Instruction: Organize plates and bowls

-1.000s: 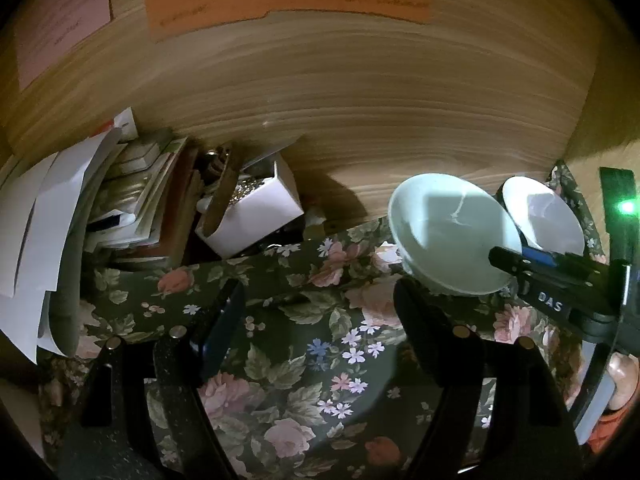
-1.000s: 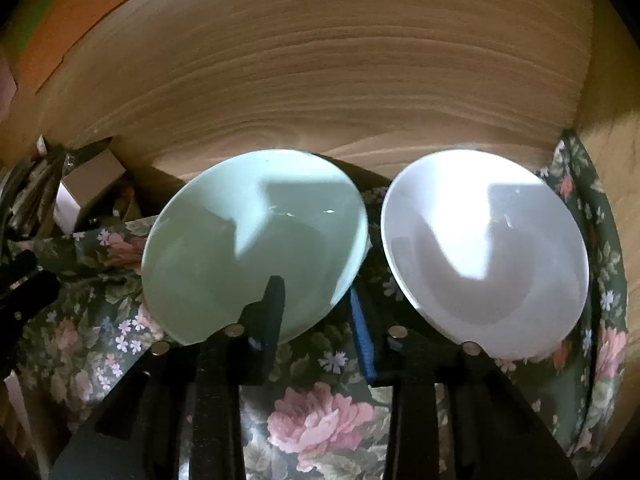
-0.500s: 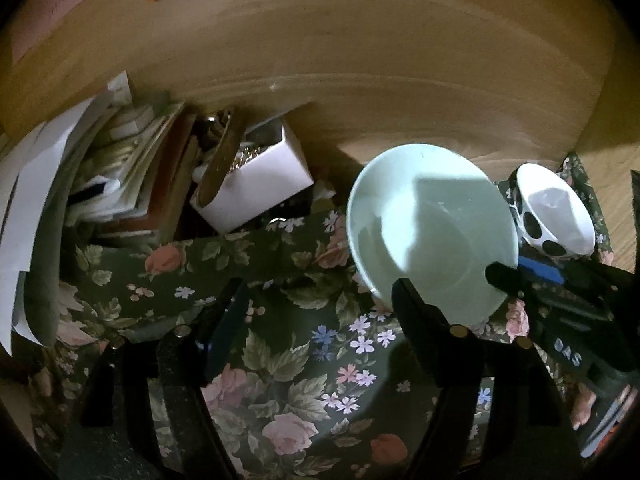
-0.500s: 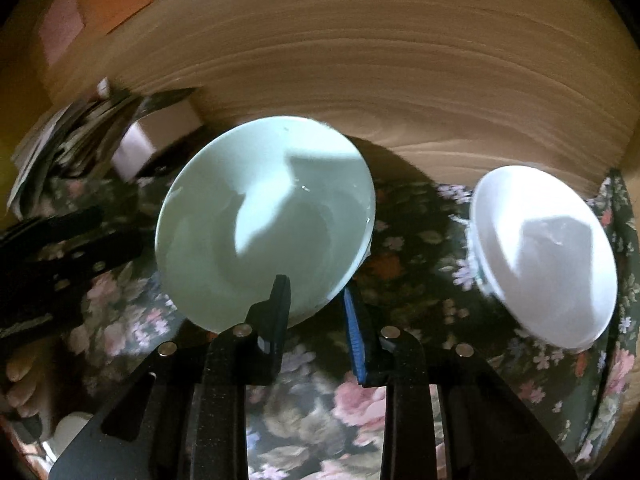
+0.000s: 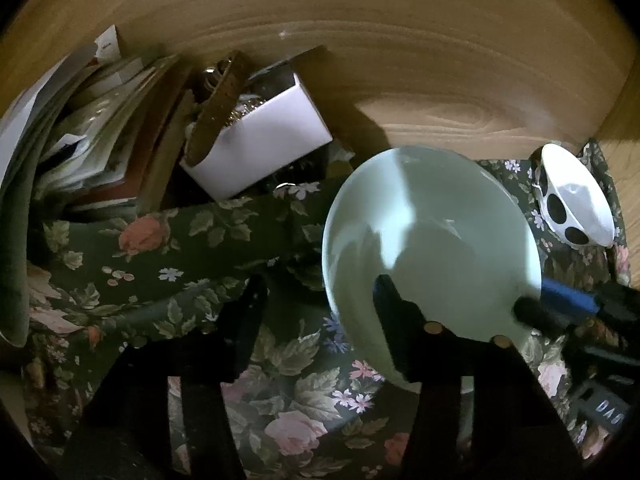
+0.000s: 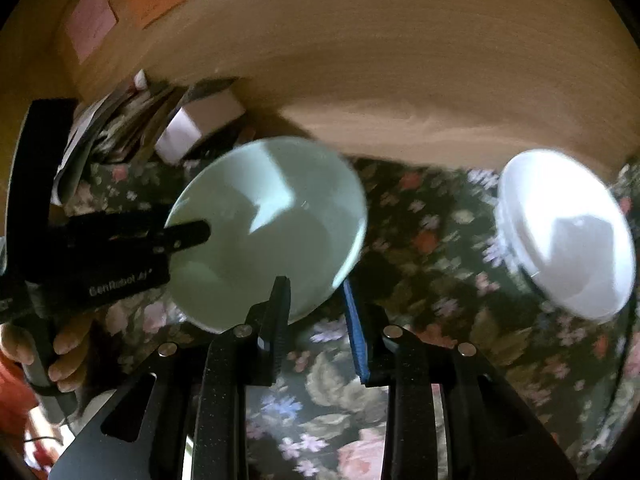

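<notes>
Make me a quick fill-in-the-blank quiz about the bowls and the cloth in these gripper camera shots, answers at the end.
1. The right gripper has its jaws on the rim of the pale ____ bowl.
2. The white bowl has black ____ on its outside.
3. Both bowls sit over a dark cloth printed with ____.
4. One finger of the left gripper reaches ____ the pale bowl.

Answers: green; spots; flowers; inside

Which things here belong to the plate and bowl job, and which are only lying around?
For the job: green bowl; white spotted bowl.

Just lying about: white box; stack of papers; flowered cloth.
</notes>
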`<state>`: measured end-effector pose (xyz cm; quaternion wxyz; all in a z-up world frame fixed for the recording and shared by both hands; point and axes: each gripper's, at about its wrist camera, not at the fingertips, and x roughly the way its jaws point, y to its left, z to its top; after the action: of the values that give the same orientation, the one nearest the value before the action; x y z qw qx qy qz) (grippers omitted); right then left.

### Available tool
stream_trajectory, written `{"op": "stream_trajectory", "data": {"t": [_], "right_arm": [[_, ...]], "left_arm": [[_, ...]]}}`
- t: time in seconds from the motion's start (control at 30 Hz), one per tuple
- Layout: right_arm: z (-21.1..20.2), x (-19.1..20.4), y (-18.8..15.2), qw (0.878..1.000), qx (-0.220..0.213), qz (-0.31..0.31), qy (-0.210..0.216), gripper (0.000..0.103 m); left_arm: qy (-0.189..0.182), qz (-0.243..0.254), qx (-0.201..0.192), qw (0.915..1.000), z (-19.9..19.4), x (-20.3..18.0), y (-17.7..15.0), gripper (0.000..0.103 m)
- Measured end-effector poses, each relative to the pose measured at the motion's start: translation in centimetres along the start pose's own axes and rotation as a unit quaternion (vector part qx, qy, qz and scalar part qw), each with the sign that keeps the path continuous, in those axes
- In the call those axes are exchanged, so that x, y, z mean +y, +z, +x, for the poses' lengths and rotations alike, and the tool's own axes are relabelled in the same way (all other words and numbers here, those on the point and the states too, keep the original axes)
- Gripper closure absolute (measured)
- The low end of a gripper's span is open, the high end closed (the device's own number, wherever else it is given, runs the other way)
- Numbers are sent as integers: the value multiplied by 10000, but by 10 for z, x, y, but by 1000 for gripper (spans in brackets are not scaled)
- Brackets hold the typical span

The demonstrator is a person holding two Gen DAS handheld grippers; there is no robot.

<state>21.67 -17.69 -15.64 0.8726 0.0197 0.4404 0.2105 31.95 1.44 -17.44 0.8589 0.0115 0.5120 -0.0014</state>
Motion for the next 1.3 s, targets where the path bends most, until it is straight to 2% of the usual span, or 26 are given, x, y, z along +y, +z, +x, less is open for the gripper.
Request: {"op": "stream_trajectory", "data": {"t": [0.07, 0.17, 0.43, 0.5, 0.53, 0.73, 0.9, 1.3], "right_arm": [[-13, -10, 1, 9999, -92, 80, 11, 75], [-7, -14, 7, 9997, -91, 171, -121, 74], [37, -14, 14, 9993, 138, 352, -23, 74], [39, -9, 14, 9996, 134, 238, -51, 84], [42, -6, 15, 9997, 149, 199, -72, 85], [41, -3, 14, 9996, 92, 196, -174, 85], [21, 5, 11, 9996, -92, 140, -223, 85], [-35, 31, 6, 9970, -757, 92, -96, 85]], "left_arm": [[16, 61, 20, 10000, 0, -5, -1, 54], [-7, 137, 69, 9999, 2, -11, -1, 60], [-136, 294, 236, 9992, 14, -26, 0, 79], [-197, 371, 219, 9989, 15, -31, 0, 79], [-176, 424, 172, 9988, 15, -33, -1, 79], [-119, 484, 114, 9987, 11, -40, -1, 79], [-178, 482, 55, 9987, -2, -39, -6, 79], [-312, 360, -629, 9969, -67, -35, -18, 79]]}}
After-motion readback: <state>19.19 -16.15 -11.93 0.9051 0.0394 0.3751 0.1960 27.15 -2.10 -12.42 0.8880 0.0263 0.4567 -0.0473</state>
